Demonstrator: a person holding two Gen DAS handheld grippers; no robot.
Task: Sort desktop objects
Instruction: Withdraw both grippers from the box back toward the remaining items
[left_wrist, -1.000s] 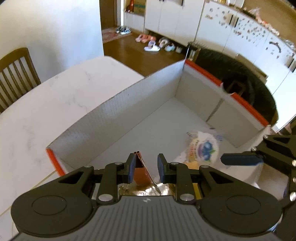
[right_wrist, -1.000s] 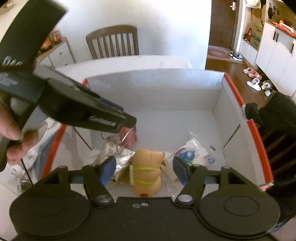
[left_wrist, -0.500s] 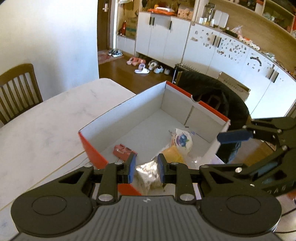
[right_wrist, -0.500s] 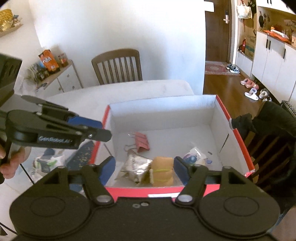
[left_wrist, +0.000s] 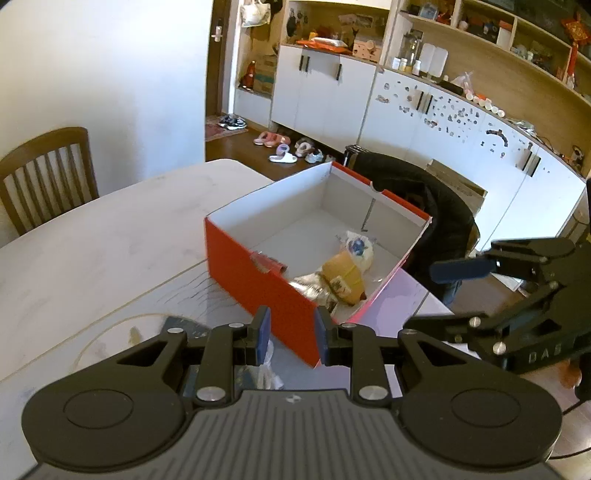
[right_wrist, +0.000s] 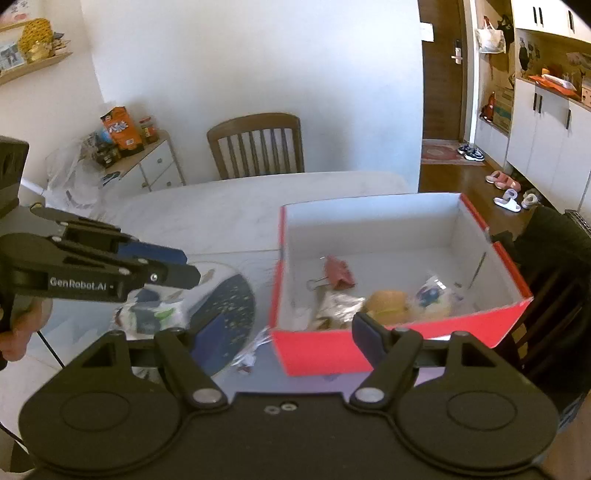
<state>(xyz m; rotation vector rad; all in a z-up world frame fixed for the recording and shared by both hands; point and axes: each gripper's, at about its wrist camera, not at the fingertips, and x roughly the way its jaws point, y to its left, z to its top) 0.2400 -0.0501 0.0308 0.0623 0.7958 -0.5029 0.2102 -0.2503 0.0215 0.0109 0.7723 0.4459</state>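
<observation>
Red box (right_wrist: 332, 350) on the table (left_wrist: 110, 236), holding a clip (right_wrist: 338, 275), foil packet (right_wrist: 341, 304), yellow toy (right_wrist: 388, 306) and bag (right_wrist: 434, 295).
Both grippers have pulled back from the box: the left gripper (left_wrist: 291, 332) is closed and empty, its clip now dropped inside; the right gripper (right_wrist: 279, 332) gapes wide, empty. Loose items beside the dark mat (right_wrist: 229, 317) remain to sort.

Both wrist views angle down, near; share red box (left_wrist: 258, 284) (right_wrist: 388, 350)
</observation>
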